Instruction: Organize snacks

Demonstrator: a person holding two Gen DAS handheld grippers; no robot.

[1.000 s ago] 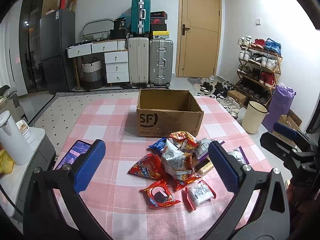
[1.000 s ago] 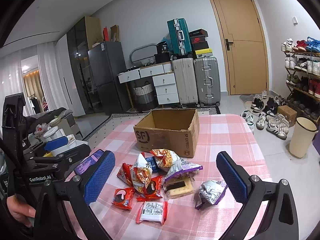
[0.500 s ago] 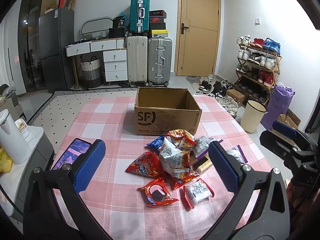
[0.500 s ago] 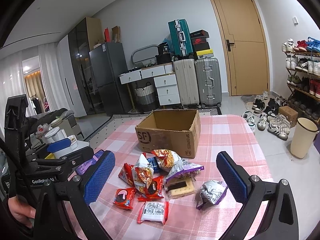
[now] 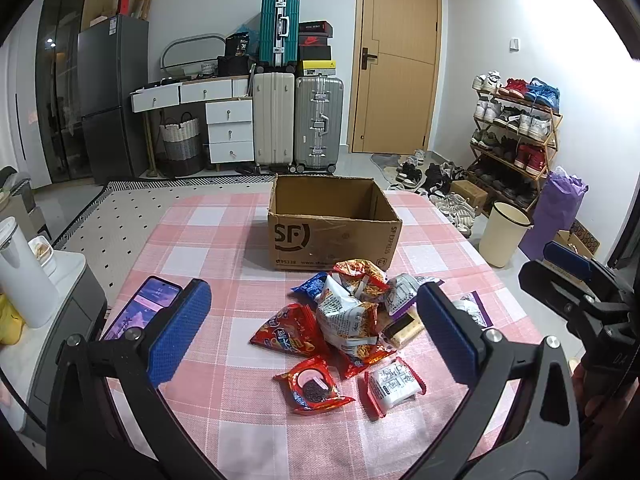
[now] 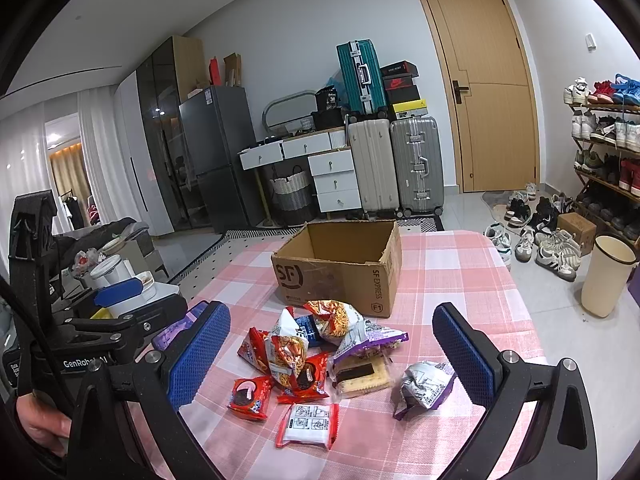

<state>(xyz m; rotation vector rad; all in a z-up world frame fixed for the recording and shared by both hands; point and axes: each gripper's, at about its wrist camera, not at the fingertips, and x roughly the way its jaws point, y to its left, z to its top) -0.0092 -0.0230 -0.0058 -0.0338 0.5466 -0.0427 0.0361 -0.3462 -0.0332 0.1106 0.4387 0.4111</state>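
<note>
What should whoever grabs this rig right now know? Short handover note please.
Left gripper: open, empty, hovering over the snack pile.
Right gripper: open, empty, also above the pile.
Snack packets lie heaped on the checked tablecloth, just in front of the cardboard box; a purple-and-silver packet sits apart on the right.
Box is open on top; the inside that shows looks empty.
Done: nothing packed yet.
Left: presumably move every packet into the box.
A phone lies on the cloth's left edge.
</note>
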